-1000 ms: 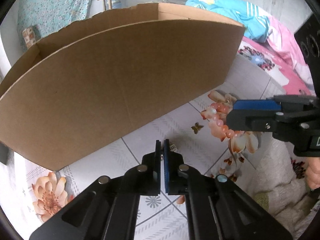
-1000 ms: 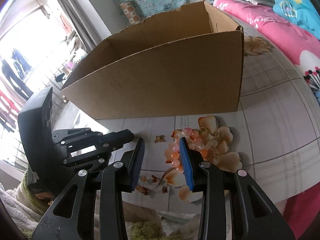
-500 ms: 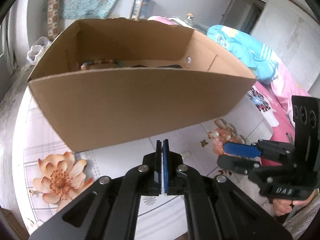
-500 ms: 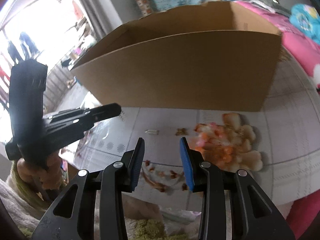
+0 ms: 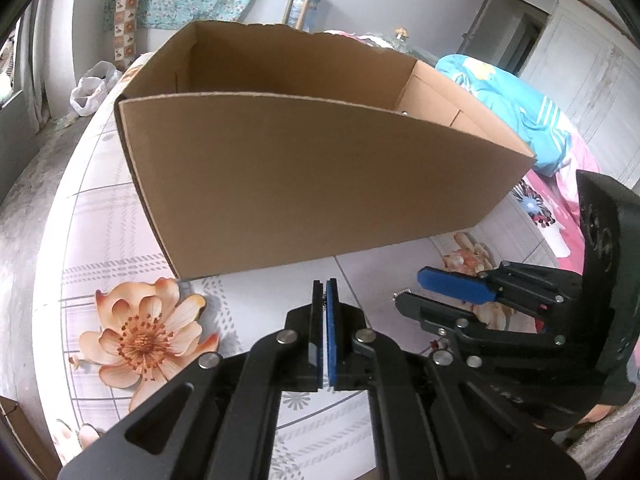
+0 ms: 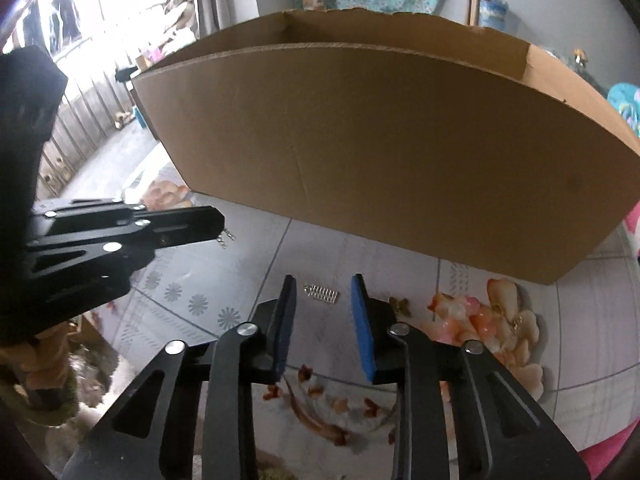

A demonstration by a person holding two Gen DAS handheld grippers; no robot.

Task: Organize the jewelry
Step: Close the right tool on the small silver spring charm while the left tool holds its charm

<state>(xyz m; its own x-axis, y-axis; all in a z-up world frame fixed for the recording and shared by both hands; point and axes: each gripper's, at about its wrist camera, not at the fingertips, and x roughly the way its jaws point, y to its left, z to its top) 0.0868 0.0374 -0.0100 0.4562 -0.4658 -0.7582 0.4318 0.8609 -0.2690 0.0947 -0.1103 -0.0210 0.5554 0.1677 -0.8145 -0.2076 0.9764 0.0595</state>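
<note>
Matte black left tongs (image 5: 325, 285) — flat slotted arms, round silver rivets at the pivots, thin blue pads on the inner faces. Same build on the right tongs (image 6: 323, 294): black linkage bars with cut-out windows, silver screw heads, blue pads (image 6: 362, 316). Bare skin of a hand (image 6: 38, 354) beneath the black housing — tone light.

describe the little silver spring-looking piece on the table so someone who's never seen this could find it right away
Start at the big cardboard box on the flowered tablecloth. In front of its near wall, just beyond the open right gripper, lies a small silver coil. Unlike the pink bead bracelet and tiny bronze charm to its right, it is ribbed and metallic.
</note>
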